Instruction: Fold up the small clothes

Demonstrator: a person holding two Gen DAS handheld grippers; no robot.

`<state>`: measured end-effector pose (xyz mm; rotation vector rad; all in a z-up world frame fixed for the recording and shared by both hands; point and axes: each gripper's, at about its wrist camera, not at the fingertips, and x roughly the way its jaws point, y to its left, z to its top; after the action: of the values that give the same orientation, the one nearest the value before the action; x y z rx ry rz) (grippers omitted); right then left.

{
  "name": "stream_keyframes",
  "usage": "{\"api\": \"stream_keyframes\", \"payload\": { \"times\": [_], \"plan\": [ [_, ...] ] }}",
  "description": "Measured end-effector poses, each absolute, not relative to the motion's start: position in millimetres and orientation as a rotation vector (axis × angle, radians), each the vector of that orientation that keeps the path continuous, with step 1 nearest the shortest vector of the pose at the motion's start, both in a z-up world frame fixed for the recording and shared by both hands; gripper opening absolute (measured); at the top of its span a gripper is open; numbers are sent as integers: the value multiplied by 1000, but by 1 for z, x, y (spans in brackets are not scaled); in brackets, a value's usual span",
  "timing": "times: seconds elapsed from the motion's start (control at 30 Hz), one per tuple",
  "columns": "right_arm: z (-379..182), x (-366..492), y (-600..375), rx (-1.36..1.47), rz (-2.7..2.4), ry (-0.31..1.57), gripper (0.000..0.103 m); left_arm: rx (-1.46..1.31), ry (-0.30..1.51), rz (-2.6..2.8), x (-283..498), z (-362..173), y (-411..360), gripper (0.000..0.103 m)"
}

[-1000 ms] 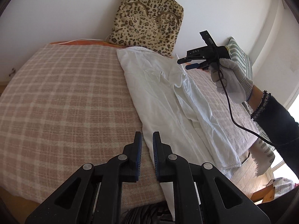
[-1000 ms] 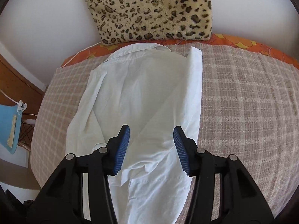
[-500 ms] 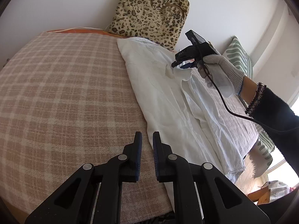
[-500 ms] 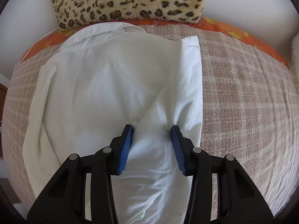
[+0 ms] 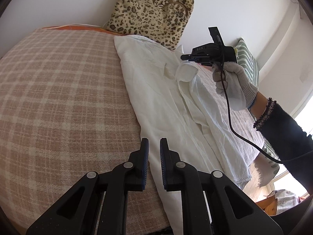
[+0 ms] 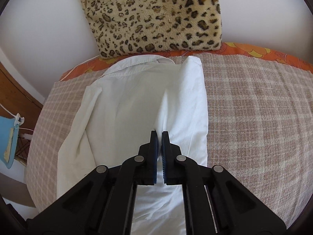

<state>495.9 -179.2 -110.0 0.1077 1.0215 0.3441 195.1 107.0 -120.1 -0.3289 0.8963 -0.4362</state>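
Across plaid bedspread (image 5: 58, 98): white shirt (image 6: 137, 101) spread flat, collar toward leopard cushion (image 6: 156, 15), laid out so panels can fold inward. Right gripper (image 6: 159, 137) just closed, pinching raised ridge of shirt cloth, likely to carry flap over. Left gripper (image 5: 154, 148) nearly together, empty, poised at shirt's near edge.

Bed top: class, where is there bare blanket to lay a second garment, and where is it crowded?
Biggest bare patch: the checked blanket on the shirt's straight-folded side, running up to the orange sheet. A narrow strip lies between the white shirt and the bed edge near the striped pillow. Crowded: the middle, where the right gripper pinches the shirt, and the head end by the leopard cushion.
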Motion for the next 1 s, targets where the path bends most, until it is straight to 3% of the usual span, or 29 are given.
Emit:
{"api": "stream_keyframes", "payload": {
  "times": [0.37, 0.4, 0.47, 0.67, 1.0],
  "plan": [
    [-143, 529, -146, 37, 421, 1159, 8, -323, 905, -452, 195, -118, 100, 10],
    [-134, 528, -151, 53, 433, 1133, 9, -313, 901, -453, 194, -117, 99, 10],
    [-114, 521, -165, 89, 433, 1076, 22, -304, 898, -455, 194, -117, 98, 10],
    [-86, 475, -191, 122, 504, 1021, 23, -304, 888, -464, 195, -115, 94, 10],
    [-145, 437, -138, -198, 493, 1065, 22, -265, 896, -452, 194, -108, 87, 10]
  ]
}}
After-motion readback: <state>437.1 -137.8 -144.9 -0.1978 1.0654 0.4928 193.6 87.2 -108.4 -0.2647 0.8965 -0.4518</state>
